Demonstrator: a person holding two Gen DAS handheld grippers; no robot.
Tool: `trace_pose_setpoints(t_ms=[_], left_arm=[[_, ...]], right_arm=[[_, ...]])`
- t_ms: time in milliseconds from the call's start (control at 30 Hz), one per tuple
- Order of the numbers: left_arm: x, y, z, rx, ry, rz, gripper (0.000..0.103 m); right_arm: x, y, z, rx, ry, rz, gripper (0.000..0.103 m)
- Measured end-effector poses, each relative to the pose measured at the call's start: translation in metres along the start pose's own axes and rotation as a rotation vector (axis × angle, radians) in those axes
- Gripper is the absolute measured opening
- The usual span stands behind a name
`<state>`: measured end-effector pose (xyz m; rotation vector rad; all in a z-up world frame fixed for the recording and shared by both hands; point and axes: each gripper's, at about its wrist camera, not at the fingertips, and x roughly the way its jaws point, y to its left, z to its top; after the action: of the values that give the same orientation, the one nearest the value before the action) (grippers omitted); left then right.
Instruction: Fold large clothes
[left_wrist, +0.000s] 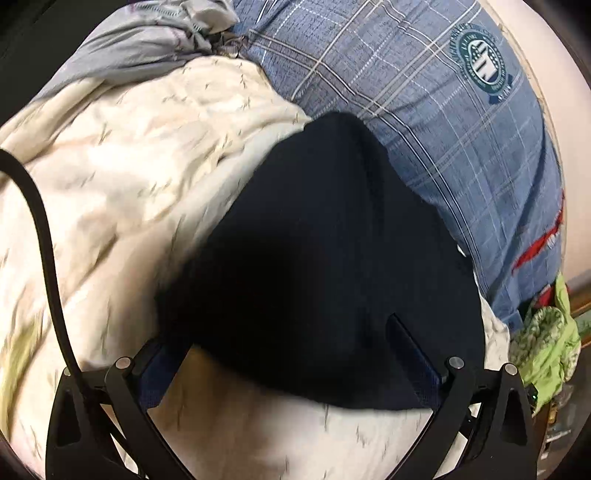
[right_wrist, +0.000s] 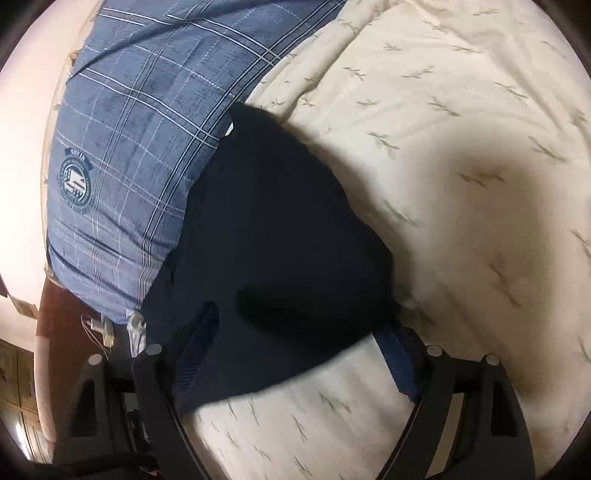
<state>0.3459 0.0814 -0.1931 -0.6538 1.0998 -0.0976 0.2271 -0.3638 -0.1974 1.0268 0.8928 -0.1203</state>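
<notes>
Dark garment (left_wrist: 314, 258): a navy, nearly black piece of clothing is laid in a compact, folded-looking shape on the cream bedspread (left_wrist: 129, 177). Its far corner is set against the blue plaid pillow (left_wrist: 424, 122). In the right wrist view the same garment (right_wrist: 273, 229) is seen between the pillow (right_wrist: 140, 147) on the left and the bedspread (right_wrist: 461, 129) on the right, which is printed with small grey-green sprigs.

Left gripper (left_wrist: 291, 339): the jaws are spread wide. Both fingers are seen over the near edge of the garment, one at each side of it. Whether the pads press on the cloth cannot be told, since dark fingers merge with dark fabric.

Right gripper (right_wrist: 299, 325): the jaws are set wide apart. The near part of the garment lies between the fingers; no pinch on it is seen. Blue pads are visible on the inner faces.

Pillow: a round green-and-white crest is printed on the plaid cover.

Grey fabric (left_wrist: 147, 40): bunched at the far side of the bed, beyond the bedspread.

Green cloth (left_wrist: 546, 332): crumpled at the right edge, beside the pillow's end.

Black cable (left_wrist: 40, 229): curved across the left of the left wrist view.
</notes>
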Motion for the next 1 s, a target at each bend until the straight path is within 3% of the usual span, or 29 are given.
trace_pose_setpoints(t_ms=[33, 100, 133, 167, 267, 367, 633, 733, 833, 900, 933, 967, 1000], left_arm=[[0.004, -0.002, 0.006, 0.001, -0.004, -0.001, 0.102], [0.006, -0.003, 0.010, -0.007, -0.020, 0.011, 0.089], [0.007, -0.002, 0.013, -0.014, -0.033, 0.037, 0.065], [0.009, -0.001, 0.013, -0.010, -0.025, 0.047, 0.050], [0.005, 0.005, 0.011, -0.027, -0.021, 0.010, 0.031], [-0.010, 0.001, 0.009, -0.013, -0.066, 0.016, 0.019], [-0.070, 0.001, -0.014, 0.018, -0.133, 0.017, 0.016], [-0.082, 0.022, -0.046, 0.018, -0.097, 0.035, 0.018], [-0.066, 0.056, -0.074, -0.039, -0.018, 0.085, 0.030], [-0.066, 0.074, -0.080, -0.107, -0.037, 0.009, 0.032], [-0.068, 0.074, -0.078, -0.100, -0.031, 0.016, 0.034], [-0.072, 0.072, -0.075, -0.084, -0.027, 0.033, 0.039], [-0.081, 0.069, -0.072, -0.076, -0.044, 0.060, 0.041]], right_arm=[[0.002, 0.004, 0.002, -0.011, -0.023, -0.006, 0.083], [0.006, 0.009, 0.004, -0.056, -0.028, -0.040, 0.058], [0.007, 0.010, 0.004, -0.080, -0.009, -0.034, 0.044], [0.006, 0.009, 0.003, -0.092, -0.007, -0.027, 0.036], [-0.005, 0.018, -0.003, -0.152, -0.033, -0.025, 0.025], [-0.021, 0.038, -0.009, -0.246, -0.074, -0.045, 0.019], [-0.073, 0.050, -0.028, -0.321, -0.101, -0.038, 0.013], [-0.088, 0.033, -0.052, -0.329, -0.052, -0.068, 0.013], [-0.080, 0.004, -0.072, -0.326, 0.004, -0.154, 0.013], [-0.065, -0.016, -0.079, -0.303, 0.034, -0.224, 0.021], [-0.064, -0.024, -0.080, -0.281, 0.027, -0.261, 0.040], [-0.068, -0.027, -0.081, -0.262, 0.018, -0.278, 0.054], [-0.075, -0.027, -0.081, -0.254, 0.000, -0.282, 0.054]])
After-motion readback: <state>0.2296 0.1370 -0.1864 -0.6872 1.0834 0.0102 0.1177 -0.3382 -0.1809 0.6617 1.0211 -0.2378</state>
